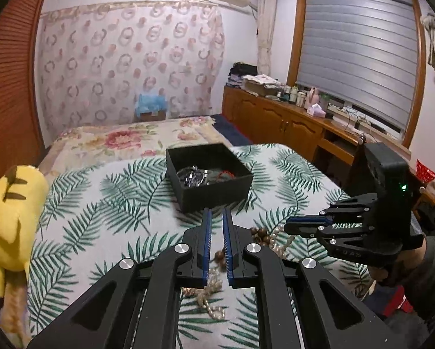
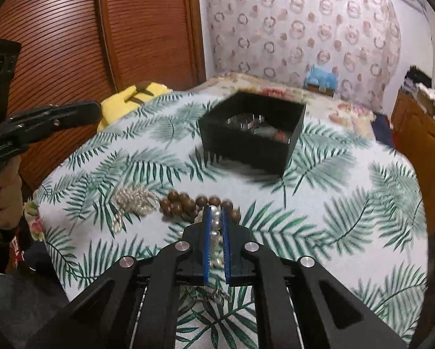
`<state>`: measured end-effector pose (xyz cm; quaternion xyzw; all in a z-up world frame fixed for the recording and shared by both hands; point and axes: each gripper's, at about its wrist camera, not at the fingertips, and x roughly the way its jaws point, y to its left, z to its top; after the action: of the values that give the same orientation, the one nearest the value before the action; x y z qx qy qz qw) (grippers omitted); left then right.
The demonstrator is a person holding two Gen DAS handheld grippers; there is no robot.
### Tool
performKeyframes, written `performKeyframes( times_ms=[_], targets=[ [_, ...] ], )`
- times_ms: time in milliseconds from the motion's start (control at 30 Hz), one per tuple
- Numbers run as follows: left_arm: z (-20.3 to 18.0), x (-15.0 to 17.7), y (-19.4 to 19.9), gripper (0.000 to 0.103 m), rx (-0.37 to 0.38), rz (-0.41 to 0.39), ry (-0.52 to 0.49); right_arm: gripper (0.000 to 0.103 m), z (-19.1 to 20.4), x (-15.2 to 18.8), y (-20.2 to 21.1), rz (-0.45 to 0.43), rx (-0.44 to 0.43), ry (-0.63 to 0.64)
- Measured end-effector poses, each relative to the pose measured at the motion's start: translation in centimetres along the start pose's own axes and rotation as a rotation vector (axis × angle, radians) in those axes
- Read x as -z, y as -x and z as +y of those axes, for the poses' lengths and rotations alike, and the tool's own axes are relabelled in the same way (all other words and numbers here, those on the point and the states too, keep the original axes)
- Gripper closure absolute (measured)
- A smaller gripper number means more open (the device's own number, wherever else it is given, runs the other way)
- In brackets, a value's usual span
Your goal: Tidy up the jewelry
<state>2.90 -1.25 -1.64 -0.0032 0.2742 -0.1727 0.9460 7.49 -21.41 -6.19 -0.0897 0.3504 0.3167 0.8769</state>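
A black open box [image 1: 208,174] sits on the leaf-print bedspread and holds a silver piece and red beads [image 1: 224,173]; it also shows in the right wrist view [image 2: 252,133]. My right gripper [image 2: 216,213] is shut on a white pearl string [image 2: 216,226], beside brown wooden beads [image 2: 178,205] and a small-pearl pile [image 2: 136,199]. My left gripper [image 1: 216,215] hovers above the bedspread with its jaws nearly together and nothing between them; pearls [image 1: 210,296] and brown beads [image 1: 219,254] lie below it. The right gripper shows at the right in the left wrist view [image 1: 288,226].
A yellow plush toy [image 1: 11,218] lies at the bed's left edge. A wooden cabinet [image 1: 275,116] with clutter runs along the right under the window. A wooden wardrobe [image 2: 72,43] stands on the left. A floral blanket [image 1: 130,139] lies beyond the box.
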Motion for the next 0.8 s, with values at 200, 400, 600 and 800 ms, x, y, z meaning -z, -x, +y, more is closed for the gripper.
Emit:
performKeyframes(
  times_ms=[200,400,600,800],
  targets=[
    [0.5,-0.4,-0.7,0.103,0.003,0.021,-0.001,0.095,0.1,-1.9,1.9,-0.055,0.029,0.029],
    [1.3,2.9,-2.4,0.098,-0.007,0.163,0.0,0.095,-0.3,-2.7,3.0,-0.089,0.043,0.027],
    [1.8,6.5,-4.3,0.093,-0.027,0.283,0.018,0.095,-0.4,-2.2,2.6,-0.079,0.04,0.019],
    [1.3,7.6,-5.4,0.088,-0.046,0.326,0.001,0.095,-0.4,-2.1,2.5,-0.077,0.041,0.017]
  ],
)
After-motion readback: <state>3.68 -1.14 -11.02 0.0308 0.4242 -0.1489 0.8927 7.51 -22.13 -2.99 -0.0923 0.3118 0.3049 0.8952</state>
